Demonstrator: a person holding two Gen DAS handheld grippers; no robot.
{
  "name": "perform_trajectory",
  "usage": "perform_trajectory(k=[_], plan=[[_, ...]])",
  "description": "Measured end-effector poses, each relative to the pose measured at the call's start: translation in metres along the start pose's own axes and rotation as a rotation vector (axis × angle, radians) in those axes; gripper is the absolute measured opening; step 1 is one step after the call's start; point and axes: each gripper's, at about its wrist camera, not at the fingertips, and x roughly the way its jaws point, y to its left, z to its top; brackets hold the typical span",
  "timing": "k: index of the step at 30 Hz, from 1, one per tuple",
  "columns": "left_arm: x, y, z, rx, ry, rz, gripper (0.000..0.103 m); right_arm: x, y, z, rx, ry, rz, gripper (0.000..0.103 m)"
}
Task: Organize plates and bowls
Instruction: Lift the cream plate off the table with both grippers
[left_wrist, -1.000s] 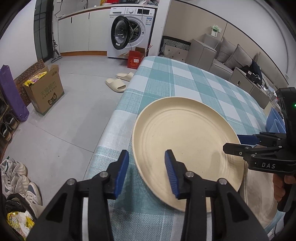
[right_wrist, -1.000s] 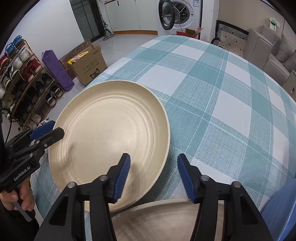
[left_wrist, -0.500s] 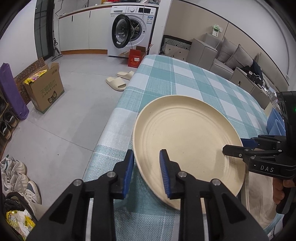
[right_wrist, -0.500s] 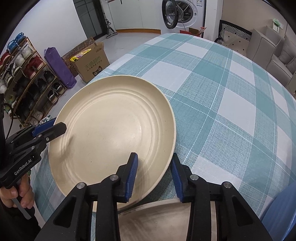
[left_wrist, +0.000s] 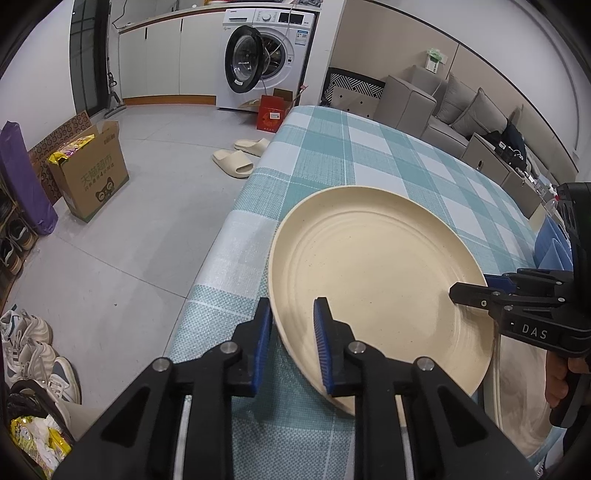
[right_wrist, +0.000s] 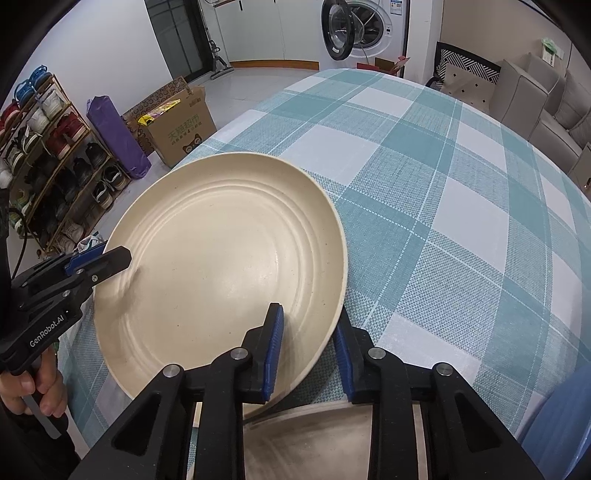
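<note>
I hold one claw in each hand, and both are at the same cream plate (left_wrist: 380, 280), on opposite sides of its rim. My left claw (left_wrist: 291, 343) has the plate's near left edge between its blue pads (left_wrist: 322, 350). The outer pad sits under the rim and the inner pad lies on the top face, so this claw is pinching the plate. My right claw (right_wrist: 308, 354) takes the rim at the other side, and its jaws are closing now with the rim between them. I cannot tell if both of its pads already press on the plate.

The plate is tilted a little, with its left edge raised above the table (right_wrist: 443, 192), which has a teal and white checked cloth. It is near the table's corner, and part of it is over a second plate (right_wrist: 314, 435), which lies flat on the cloth just in front of me. Something blue (left_wrist: 550, 243) stands at the right edge of the table, but I cannot say what it is.
</note>
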Motion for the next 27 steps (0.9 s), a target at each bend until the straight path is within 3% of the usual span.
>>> perform_trajectory(k=[27], plan=[[-0.032,-0.009,0.004,0.016,-0.06,-0.016,0.021,-0.033,-0.001,-0.004,0.009,-0.053,0.004,0.024]])
